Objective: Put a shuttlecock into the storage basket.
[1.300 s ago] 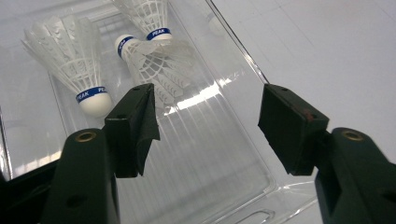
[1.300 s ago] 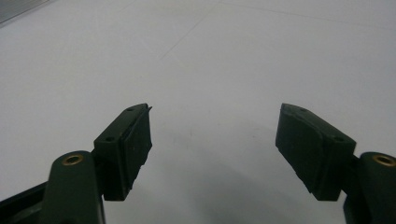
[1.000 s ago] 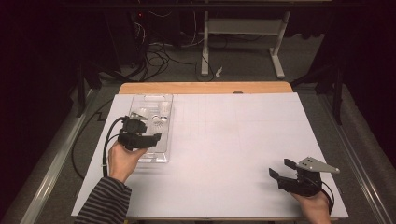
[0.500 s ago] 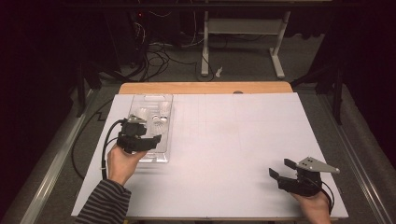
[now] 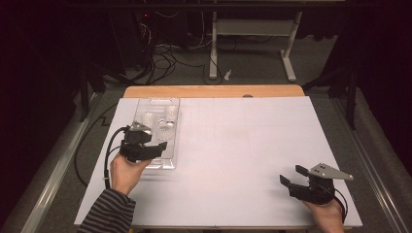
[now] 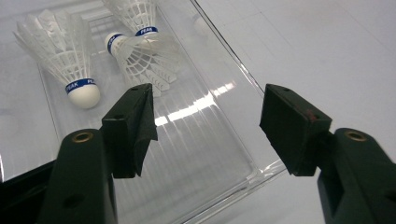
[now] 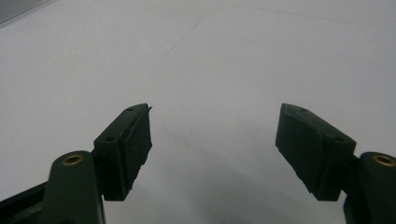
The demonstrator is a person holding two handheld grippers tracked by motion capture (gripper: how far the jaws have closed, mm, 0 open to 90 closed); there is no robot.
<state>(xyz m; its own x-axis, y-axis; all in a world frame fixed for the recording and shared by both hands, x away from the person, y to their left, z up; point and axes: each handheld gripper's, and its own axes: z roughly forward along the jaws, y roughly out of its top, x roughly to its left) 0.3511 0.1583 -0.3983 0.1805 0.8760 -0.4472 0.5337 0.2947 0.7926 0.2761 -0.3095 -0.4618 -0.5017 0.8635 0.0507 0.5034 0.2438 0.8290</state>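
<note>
High view shows the left gripper (image 5: 154, 141) poised over the near end of a clear plastic tray (image 5: 175, 127) at the left of the white table (image 5: 243, 145), with the right gripper (image 5: 291, 175) resting well apart near the table's front right corner; both stand with jaws apart and nothing between them. Left gripper view looks down into the tray, where three shuttlecocks lie at its far end: one on the left (image 6: 65, 60) with its cork pointing toward the camera, one in the middle (image 6: 140, 58) lying across, and a third (image 6: 133, 14) behind it, partly cut off by the frame; none touches the jaws. Right gripper view has bare table between its pads (image 7: 133, 144). I judge the step in hand to be the approach to pick a shuttlecock out of the tray, not yet a grasp; the next move calls for carrying the open jaws forward and down past the tray wall, straddling the nearest cork or skirt, and closing gently, since feathers crush easily.
</note>
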